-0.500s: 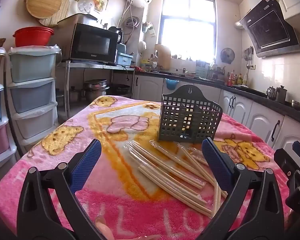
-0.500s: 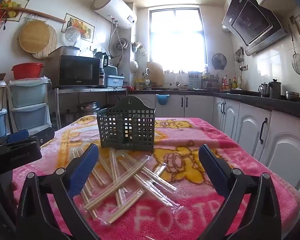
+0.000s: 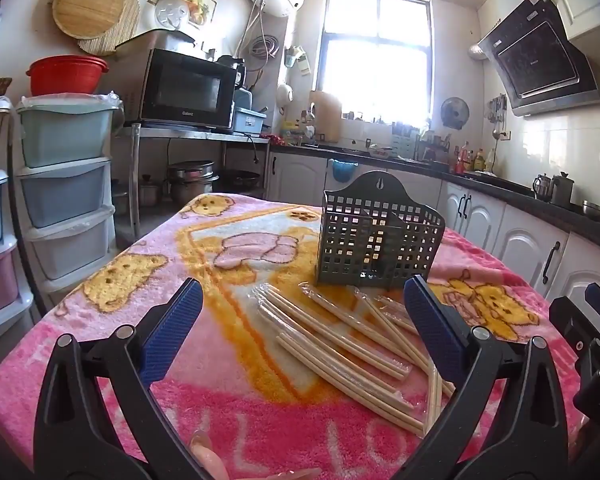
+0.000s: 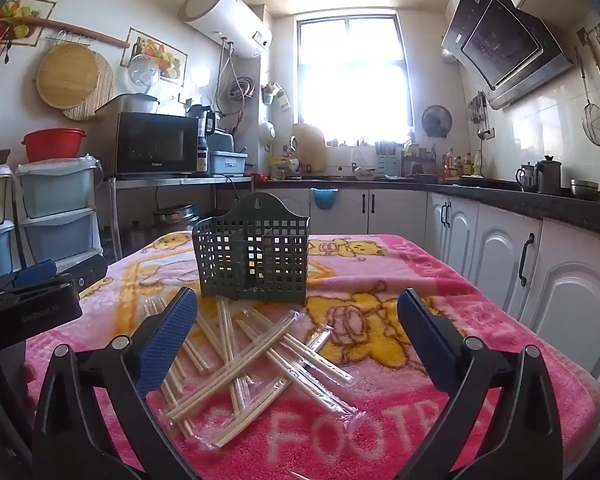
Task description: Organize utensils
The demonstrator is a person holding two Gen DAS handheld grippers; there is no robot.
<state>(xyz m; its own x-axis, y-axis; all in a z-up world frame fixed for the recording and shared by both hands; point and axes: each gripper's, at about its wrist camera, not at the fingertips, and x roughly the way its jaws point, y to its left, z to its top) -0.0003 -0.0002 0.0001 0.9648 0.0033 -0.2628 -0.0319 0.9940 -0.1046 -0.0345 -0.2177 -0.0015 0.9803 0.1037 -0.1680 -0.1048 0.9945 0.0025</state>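
Note:
Several pairs of wooden chopsticks in clear wrappers (image 3: 340,344) lie scattered on the pink blanket, also in the right wrist view (image 4: 252,352). A dark grey perforated utensil basket (image 3: 378,236) stands upright just behind them; it also shows in the right wrist view (image 4: 254,258). My left gripper (image 3: 304,332) is open and empty, hovering near the chopsticks' left side. My right gripper (image 4: 296,340) is open and empty, above the crossed chopsticks. The basket looks empty inside.
The table is covered by a pink cartoon-bear blanket (image 3: 148,276). Plastic drawer units (image 3: 64,184) stand at the left. White cabinets and a dark counter (image 4: 540,248) run along the right. The other gripper shows at each view's edge (image 4: 32,300).
Both grippers have stayed nearly still; the views are almost the same. The chopsticks and basket have not moved.

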